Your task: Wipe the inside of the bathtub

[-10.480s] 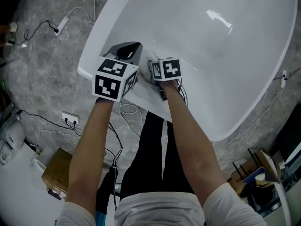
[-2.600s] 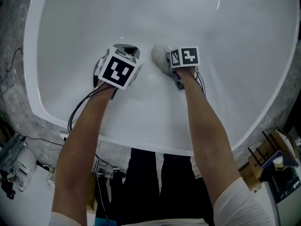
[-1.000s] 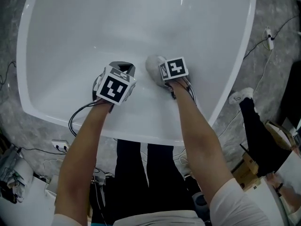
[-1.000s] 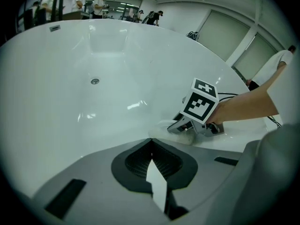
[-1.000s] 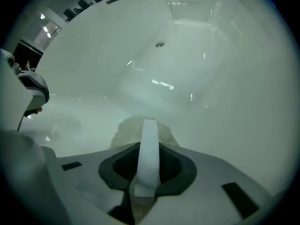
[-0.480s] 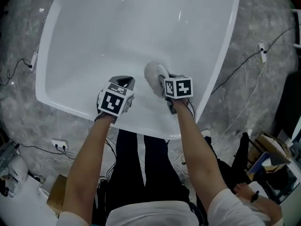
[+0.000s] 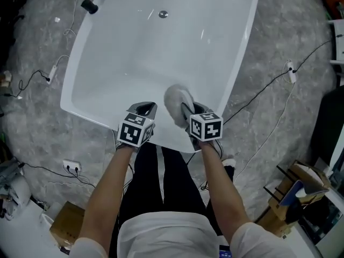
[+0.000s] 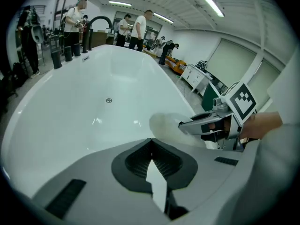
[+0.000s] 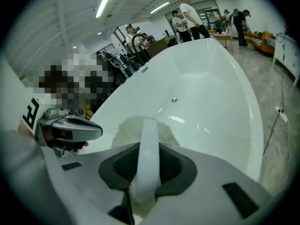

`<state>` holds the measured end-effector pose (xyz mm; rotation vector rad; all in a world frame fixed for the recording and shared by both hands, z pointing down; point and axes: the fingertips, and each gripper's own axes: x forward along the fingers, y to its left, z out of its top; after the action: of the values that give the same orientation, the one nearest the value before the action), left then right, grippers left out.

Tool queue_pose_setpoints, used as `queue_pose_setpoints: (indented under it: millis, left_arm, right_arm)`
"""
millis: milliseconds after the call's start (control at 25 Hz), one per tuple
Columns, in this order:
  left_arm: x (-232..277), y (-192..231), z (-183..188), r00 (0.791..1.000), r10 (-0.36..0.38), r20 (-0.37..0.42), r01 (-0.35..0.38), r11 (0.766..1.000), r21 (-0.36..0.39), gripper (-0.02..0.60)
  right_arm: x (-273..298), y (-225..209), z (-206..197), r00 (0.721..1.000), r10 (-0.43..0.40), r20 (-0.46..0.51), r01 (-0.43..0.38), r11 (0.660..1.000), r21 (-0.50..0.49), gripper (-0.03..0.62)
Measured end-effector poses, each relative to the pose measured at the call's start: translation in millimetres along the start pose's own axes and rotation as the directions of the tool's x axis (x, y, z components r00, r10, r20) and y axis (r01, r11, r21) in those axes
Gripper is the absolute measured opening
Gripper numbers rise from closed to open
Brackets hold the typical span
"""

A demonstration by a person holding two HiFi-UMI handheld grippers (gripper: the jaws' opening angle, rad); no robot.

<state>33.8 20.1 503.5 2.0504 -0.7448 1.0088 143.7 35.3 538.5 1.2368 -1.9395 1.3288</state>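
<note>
Grey floor (image 7: 306,31) under everything. White bathtub (image 7: 123,58) standing on it, seen from the near end. Right gripper (image 7: 184,110) at the near inner wall, jaws clamped on the white handle (image 9: 149,144) of a fluffy pad (image 7: 174,97); pad lying against the wall just below the rim. Left gripper (image 7: 146,109) just beside the pad, jaws together, holding nothing. Drain (image 7: 163,14) at the far end, well apart from both.

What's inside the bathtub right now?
The bathtub holds a drain and a white wiping pad, clamped in the right gripper. The surface under the pad is hidden.
</note>
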Motion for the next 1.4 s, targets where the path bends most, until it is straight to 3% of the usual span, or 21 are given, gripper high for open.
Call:
queue_pose_setpoints:
  millis: [280,520,760,960,1160,1400]
  left_arm:
    - [-61.3,-50.0,29.5,0.996,-0.028,0.086,0.025,0.999,0.038,0.012]
    - [-136.0,-81.2,48.3,0.977,0.003,0.214,-0.015,0.998,0.057,0.012]
    - [-206.2,-94.0,55.1,0.945,0.045,0.324,-0.058,0.998,0.029,0.012]
    - [-258.0,-101.5,56.7,0.906,0.061,0.419,-0.074,0.997,0.014,0.012]
    - [-292.6,-116.3,55.6,0.884,0.016,0.467,-0.046,0.998,0.053,0.012]
    - [-341.0,-123.0,71.1,0.837,-0.072,0.542,-0.009,0.989,0.145,0.012]
  right_arm:
    - [-86.8,26.5,30.3,0.993,0.007,0.120,-0.001,0.999,-0.052,0.094]
    - [-165.9,54.4,44.3,0.973,0.036,0.228,-0.024,0.998,-0.058,0.094]
    - [-224.4,97.9,50.3,0.950,0.094,0.298,-0.054,0.989,-0.140,0.095]
    - [-262.4,132.8,57.4,0.928,0.129,0.350,-0.062,0.979,-0.195,0.095]
    - [-302.5,163.4,69.8,0.895,0.128,0.427,-0.043,0.978,-0.202,0.095]
    - [-336.9,195.5,81.9,0.842,0.088,0.532,-0.009,0.989,-0.150,0.095]
